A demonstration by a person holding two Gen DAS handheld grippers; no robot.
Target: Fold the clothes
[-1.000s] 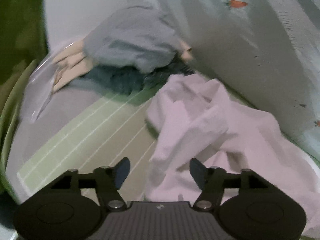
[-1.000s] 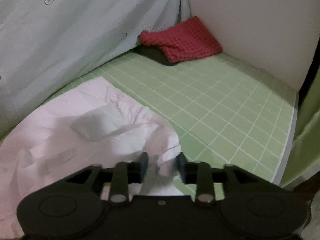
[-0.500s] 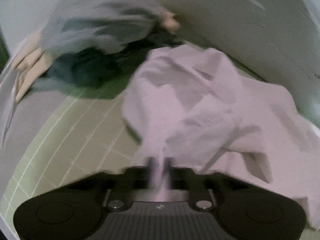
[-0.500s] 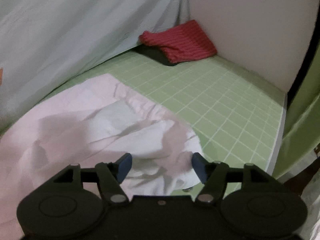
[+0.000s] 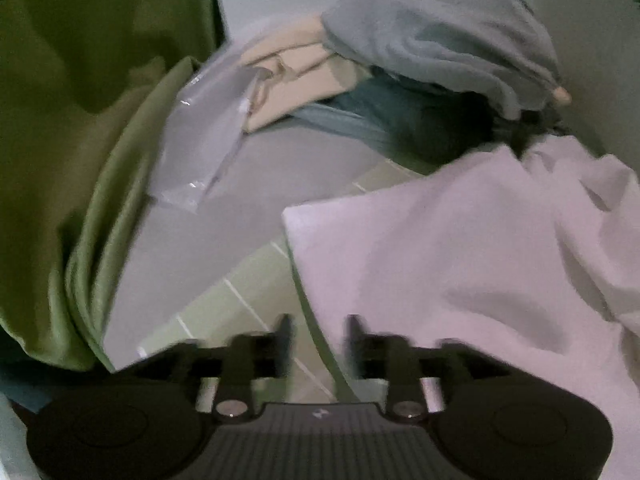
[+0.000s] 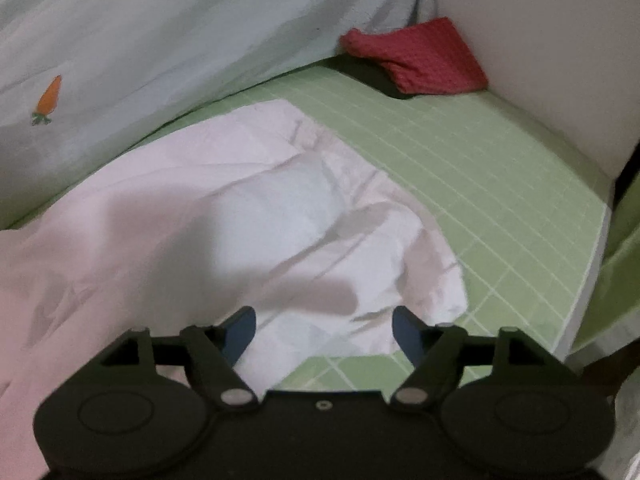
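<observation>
Both jaws opening, left hand-held gripper [image 5: 318,334] astride the pale garment [image 5: 460,264] edge, right hand-held gripper [image 6: 324,330] spread above its rumpled end on the green desk [image 6: 500,184], and I reckon loose folds could slump unpinned.

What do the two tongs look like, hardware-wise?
Both tongs are matte black, with two round housings, silver pivot screws and linkage arms. The right tongs have blue finger pads. The left tongs have a ribbed centre plate with a small logo; pads blurred.
</observation>
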